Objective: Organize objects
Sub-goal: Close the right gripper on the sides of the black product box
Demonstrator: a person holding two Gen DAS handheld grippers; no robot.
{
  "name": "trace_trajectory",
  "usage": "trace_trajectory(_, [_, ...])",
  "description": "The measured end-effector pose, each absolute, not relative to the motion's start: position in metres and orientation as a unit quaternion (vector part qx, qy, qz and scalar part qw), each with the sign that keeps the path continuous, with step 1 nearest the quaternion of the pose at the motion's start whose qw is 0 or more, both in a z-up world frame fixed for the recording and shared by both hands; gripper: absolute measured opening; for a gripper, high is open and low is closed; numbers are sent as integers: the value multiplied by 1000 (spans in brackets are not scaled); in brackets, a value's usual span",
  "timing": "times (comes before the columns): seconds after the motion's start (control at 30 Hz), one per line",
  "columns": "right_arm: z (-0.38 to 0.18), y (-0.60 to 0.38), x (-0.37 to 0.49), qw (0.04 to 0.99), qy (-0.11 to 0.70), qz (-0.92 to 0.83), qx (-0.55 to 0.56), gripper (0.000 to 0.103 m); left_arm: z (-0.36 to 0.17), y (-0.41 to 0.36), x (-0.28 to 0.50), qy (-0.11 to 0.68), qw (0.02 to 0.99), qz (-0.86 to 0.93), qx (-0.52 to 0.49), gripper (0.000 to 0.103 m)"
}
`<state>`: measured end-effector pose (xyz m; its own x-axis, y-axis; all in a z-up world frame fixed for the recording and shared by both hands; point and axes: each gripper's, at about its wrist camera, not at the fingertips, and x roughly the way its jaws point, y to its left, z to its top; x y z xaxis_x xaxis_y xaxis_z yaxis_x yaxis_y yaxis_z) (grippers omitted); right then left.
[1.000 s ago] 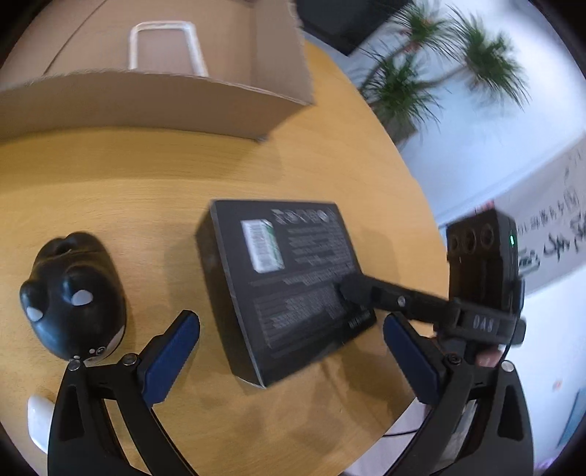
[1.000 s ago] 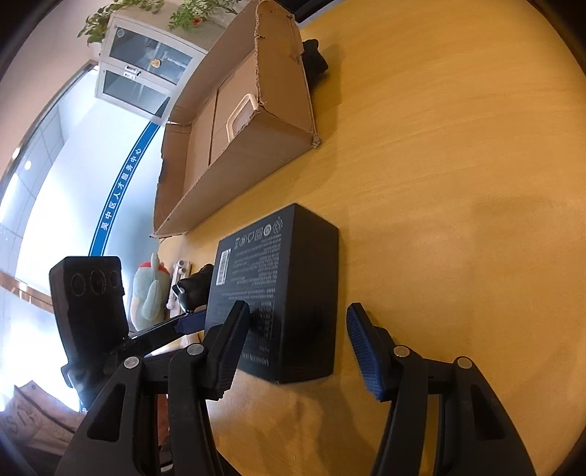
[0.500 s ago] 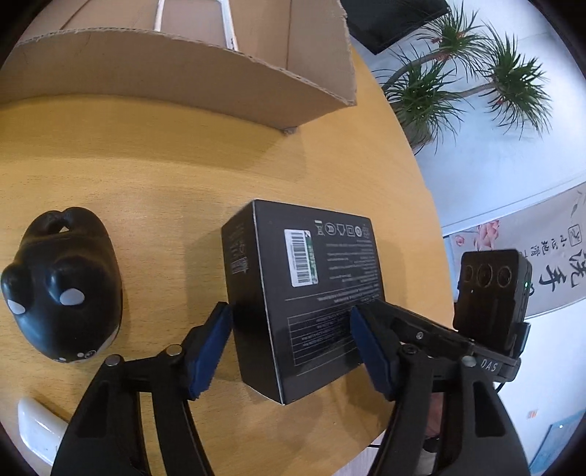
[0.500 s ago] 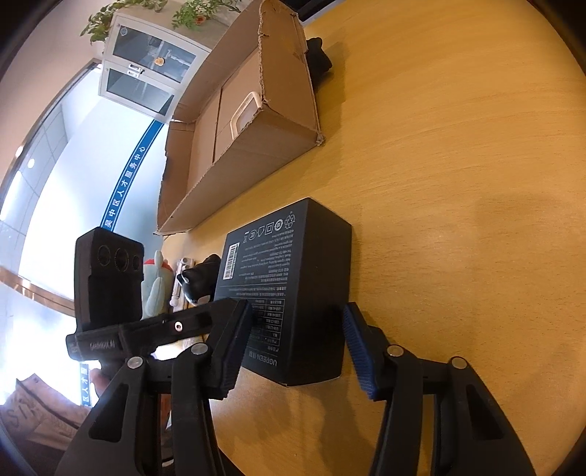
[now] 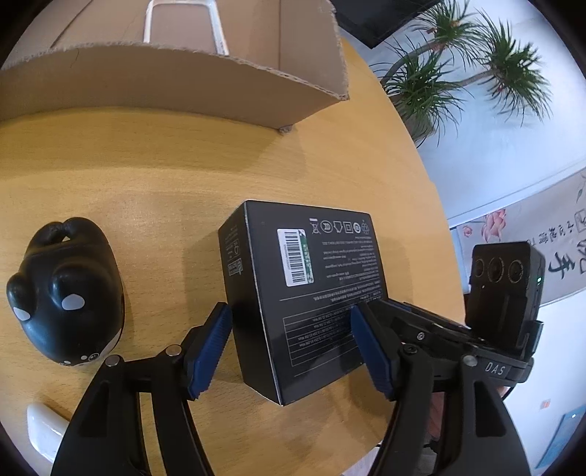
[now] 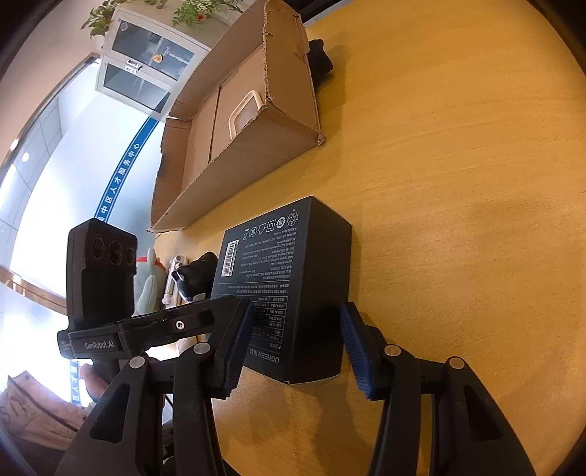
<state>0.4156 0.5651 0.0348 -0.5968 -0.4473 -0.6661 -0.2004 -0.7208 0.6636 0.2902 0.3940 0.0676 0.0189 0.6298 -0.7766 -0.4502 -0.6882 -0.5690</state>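
A black carton (image 5: 311, 285) with a barcode label lies flat on the round wooden table (image 5: 110, 175). My left gripper (image 5: 289, 315) straddles its near end, blue pads against its left and right sides. In the right wrist view the same black carton (image 6: 293, 278) sits between the pads of my right gripper (image 6: 297, 311), which press on both its sides. The two grippers meet at the carton, and each one's camera housing shows in the other's view. An open cardboard box (image 5: 183, 80) stands beyond, with a white frame (image 5: 183, 22) inside.
A black orca toy (image 5: 66, 293) lies left of the carton, with a white object (image 5: 44, 432) nearer the table edge. A green plush toy (image 6: 146, 282) sits farther left. A dark item (image 6: 320, 62) pokes out behind the cardboard box. The table edge curves close on the right.
The left gripper's jaws came in from wide apart onto the carton's sides. The right jaws narrowed a little onto it. The left gripper now shows right beside the carton in the right wrist view.
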Motion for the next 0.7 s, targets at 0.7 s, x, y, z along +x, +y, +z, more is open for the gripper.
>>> trace_trajectory(0.7, [32, 574, 399, 82, -379, -804, 450, 60, 70, 397, 293, -46, 419, 689, -590, 74])
